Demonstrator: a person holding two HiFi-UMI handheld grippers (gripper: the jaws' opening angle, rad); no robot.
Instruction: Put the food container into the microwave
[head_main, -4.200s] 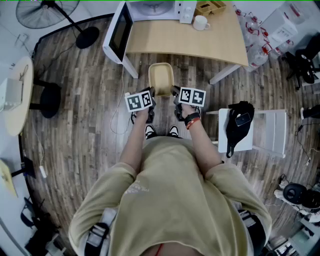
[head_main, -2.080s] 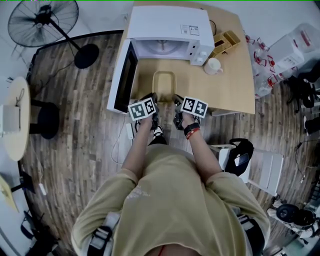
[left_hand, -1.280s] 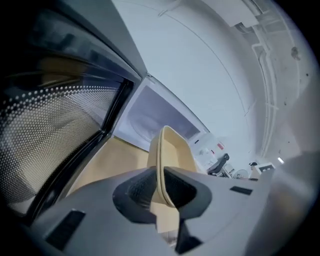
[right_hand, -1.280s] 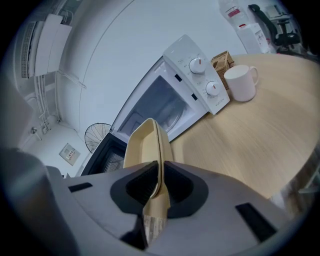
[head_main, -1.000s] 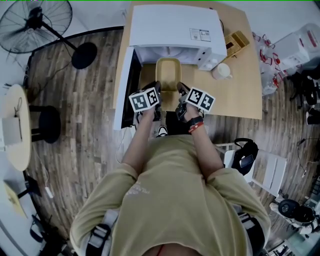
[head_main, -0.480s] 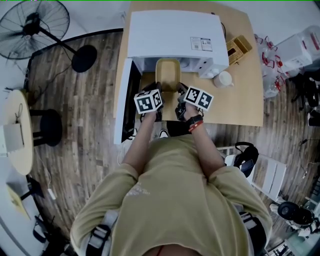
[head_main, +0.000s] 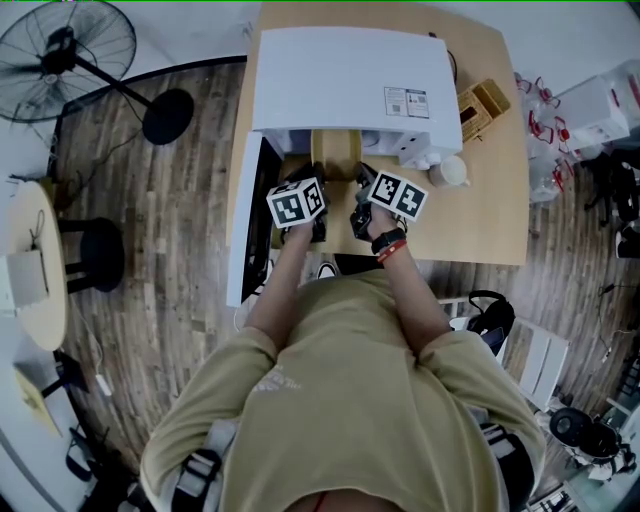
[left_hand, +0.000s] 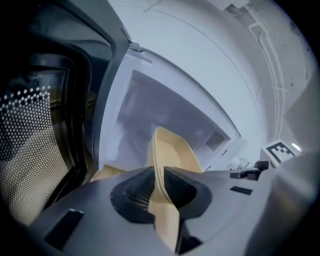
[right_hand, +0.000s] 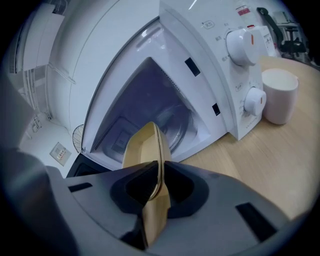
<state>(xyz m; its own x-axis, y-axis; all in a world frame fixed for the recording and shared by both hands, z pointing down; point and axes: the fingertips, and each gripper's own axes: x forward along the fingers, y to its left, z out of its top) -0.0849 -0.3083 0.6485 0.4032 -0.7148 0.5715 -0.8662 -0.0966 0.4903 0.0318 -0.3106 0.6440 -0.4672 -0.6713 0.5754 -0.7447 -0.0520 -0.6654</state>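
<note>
The door (head_main: 248, 225) is standing open. The left gripper (left_hand: 159, 186) is clamping the container (head_main: 335, 157) by its left rim, holding it at the microwave (head_main: 350, 75) mouth. The right gripper (right_hand: 159, 187) is pinching the right rim. A mug (head_main: 450, 172) is sitting beside the microwave.

Matt tan plastic food container (head_main: 335, 155), glossy white microwave (head_main: 340, 85), smooth pale wood table (head_main: 490, 210).

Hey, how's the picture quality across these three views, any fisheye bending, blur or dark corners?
Head view: sharp, evenly lit, though fisheye curves the floor planks. Left gripper view: black vignetted corners, microwave cavity bowed, food container rim blurry close to the jaws. Right gripper view: same bowing, mug slightly soft.
</note>
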